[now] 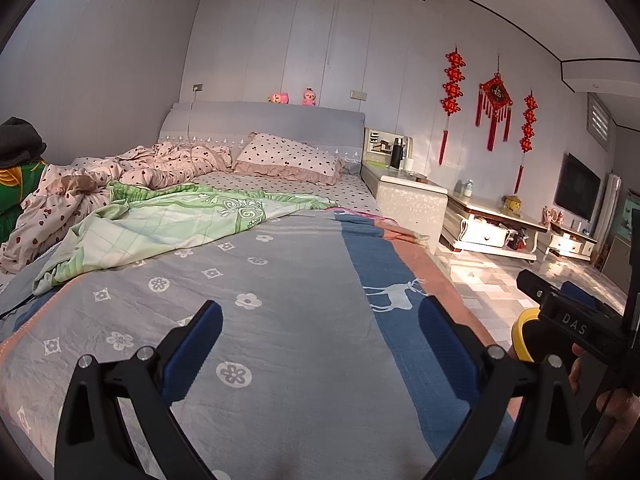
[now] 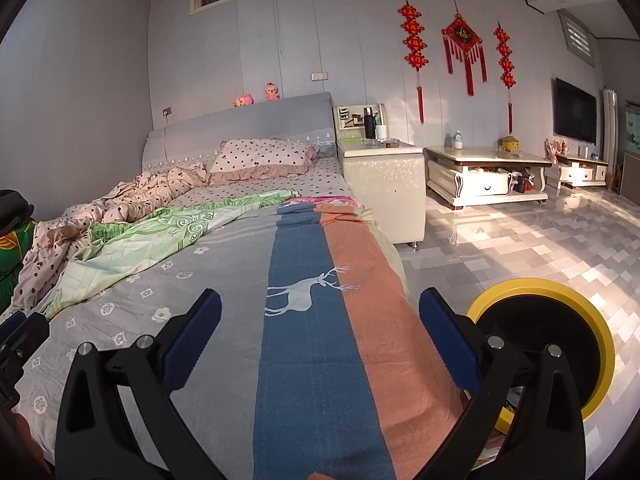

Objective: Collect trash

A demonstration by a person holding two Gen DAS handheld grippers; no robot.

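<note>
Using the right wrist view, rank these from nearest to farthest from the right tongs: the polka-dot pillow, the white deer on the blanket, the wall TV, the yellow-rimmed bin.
1. Yellow-rimmed bin: beside the right tongs, on the floor to the right.
2. White deer: just ahead on the blue stripe; too close to the bin to rank firmly.
3. Polka-dot pillow: at the bed's head.
4. Wall TV: far right wall.

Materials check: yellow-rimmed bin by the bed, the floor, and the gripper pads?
Round yellow-rimmed bin: likely moulded plastic, with a smooth uniform rim and dark inside.
Grey patterned floor: glossy tile or polished stone; it mirrors the sunlight and furniture.
Blue pads on the black right gripper: probably rubber, matte with a fine ribbed texture. The black frame looks like matte plastic, with metal bolts.
</note>
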